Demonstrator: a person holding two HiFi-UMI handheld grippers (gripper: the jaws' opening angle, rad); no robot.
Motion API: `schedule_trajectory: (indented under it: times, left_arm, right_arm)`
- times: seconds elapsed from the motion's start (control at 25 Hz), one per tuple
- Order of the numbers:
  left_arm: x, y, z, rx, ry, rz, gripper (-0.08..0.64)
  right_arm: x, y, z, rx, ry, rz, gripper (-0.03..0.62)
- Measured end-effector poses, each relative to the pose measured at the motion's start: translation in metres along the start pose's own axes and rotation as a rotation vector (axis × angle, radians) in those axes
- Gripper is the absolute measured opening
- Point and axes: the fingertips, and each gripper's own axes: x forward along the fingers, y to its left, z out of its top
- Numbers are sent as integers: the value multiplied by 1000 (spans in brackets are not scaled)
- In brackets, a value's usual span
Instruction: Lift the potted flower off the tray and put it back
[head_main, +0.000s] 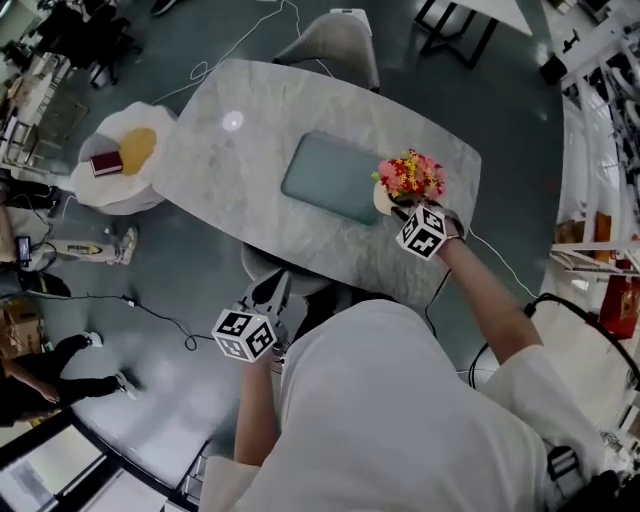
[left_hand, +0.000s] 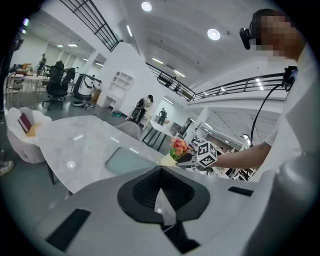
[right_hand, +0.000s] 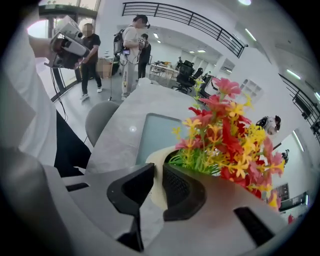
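Flowerpot (right_hand: 210, 145): rim pinched between right gripper (right_hand: 159, 171) jaws, one inside, one outside. Left gripper (left_hand: 161, 175): jaws together, empty.

Layout: table (head_main: 250, 150), tray, flower.
Tray (head_main: 325, 175) lies on the table, a little right of centre. Flower (head_main: 410, 175) is at the tray's right end, with the right gripper (head_main: 400, 208) on its near side, one jaw inside the pot rim and one outside. Left gripper (head_main: 272, 292) is off the table's near edge, well apart from the tray. Chair (head_main: 335, 40) stands behind the table. Stand (head_main: 100, 195) is left of the table, book (head_main: 106, 162) on it.
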Motion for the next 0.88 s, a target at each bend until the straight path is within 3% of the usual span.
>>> schedule_trajectory:
  times: [0.36, 0.88]
  left_arm:
    - [31, -15, 11, 60, 53, -94, 9]
    - [66, -31, 27, 148, 97, -211, 8]
  right_arm:
    - [-27, 0, -48, 131, 39, -40, 60]
    - [-52, -4, -86, 257, 66, -111, 60]
